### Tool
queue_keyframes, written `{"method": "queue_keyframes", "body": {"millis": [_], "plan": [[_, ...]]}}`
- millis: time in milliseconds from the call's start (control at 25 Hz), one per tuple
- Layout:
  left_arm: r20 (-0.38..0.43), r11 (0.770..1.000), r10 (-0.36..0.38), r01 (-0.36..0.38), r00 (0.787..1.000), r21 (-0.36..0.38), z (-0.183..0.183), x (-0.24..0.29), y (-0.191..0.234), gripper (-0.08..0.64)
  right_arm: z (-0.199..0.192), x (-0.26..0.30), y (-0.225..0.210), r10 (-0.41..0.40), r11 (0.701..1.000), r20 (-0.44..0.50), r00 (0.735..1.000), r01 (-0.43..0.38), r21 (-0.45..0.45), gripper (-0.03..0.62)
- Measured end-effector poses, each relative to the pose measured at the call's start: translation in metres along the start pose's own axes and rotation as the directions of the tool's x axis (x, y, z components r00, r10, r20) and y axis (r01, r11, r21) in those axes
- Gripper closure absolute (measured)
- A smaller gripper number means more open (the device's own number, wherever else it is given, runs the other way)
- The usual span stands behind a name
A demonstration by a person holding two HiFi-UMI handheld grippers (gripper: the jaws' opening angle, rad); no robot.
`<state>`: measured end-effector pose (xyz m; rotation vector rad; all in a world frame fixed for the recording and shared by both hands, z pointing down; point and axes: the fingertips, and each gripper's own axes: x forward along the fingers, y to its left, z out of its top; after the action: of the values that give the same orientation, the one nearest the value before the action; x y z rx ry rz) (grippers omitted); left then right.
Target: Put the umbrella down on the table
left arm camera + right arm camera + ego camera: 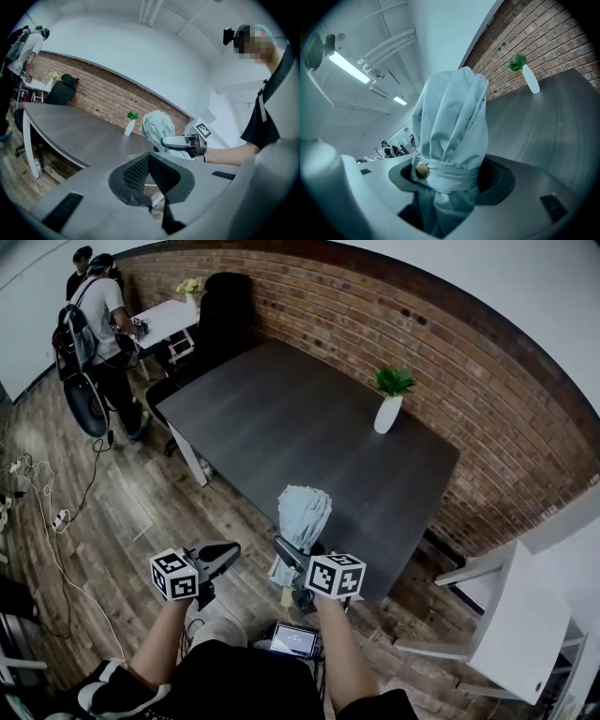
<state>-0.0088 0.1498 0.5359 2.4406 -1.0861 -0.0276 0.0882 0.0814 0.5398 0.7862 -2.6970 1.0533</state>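
A folded pale blue umbrella (302, 519) stands upright in my right gripper (292, 557), just short of the near edge of the dark grey table (281, 418). In the right gripper view the jaws are shut on the umbrella (452, 126) around its strap and brass snap, and the table (543, 126) stretches beyond. My left gripper (221, 555) hangs to the left over the wooden floor, its jaws shut with nothing in them. From the left gripper (150, 177) view, the umbrella (158, 127) and the right gripper (185, 142) show off to the right.
A white vase with a green plant (387, 412) stands near the table's far edge by the brick wall. A white chair (514, 615) is at the right. A black office chair (221, 315), a white desk (169, 320) and two people (98, 324) are at the back left. Cables (47, 498) lie on the floor.
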Motion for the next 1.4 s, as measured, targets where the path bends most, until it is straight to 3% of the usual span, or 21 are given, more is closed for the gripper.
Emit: {"method": "queue_keyframes", "body": {"millis": [400,880,1400], "plan": [[-0.016,0.997,-0.073,0.073,0.997,0.01,0.026,0.044,0.05,0.557,0.03,0.031,-0.034,-0.053,0.998,0.027,0.998,0.053,0.031,0.29],[-0.056,0.983,-0.176,0.179,0.983,0.049,0.093,0.075,0.155,0.557,0.103,0.111,-0.057,-0.151,0.986,0.136,0.979,0.138,0.096,0.29],[-0.101,0.959,-0.277,0.281,0.956,0.033,0.112,0.073,0.215,0.557,0.122,0.163,-0.054,-0.22,0.968,0.193,0.956,0.191,0.161,0.29]]}}
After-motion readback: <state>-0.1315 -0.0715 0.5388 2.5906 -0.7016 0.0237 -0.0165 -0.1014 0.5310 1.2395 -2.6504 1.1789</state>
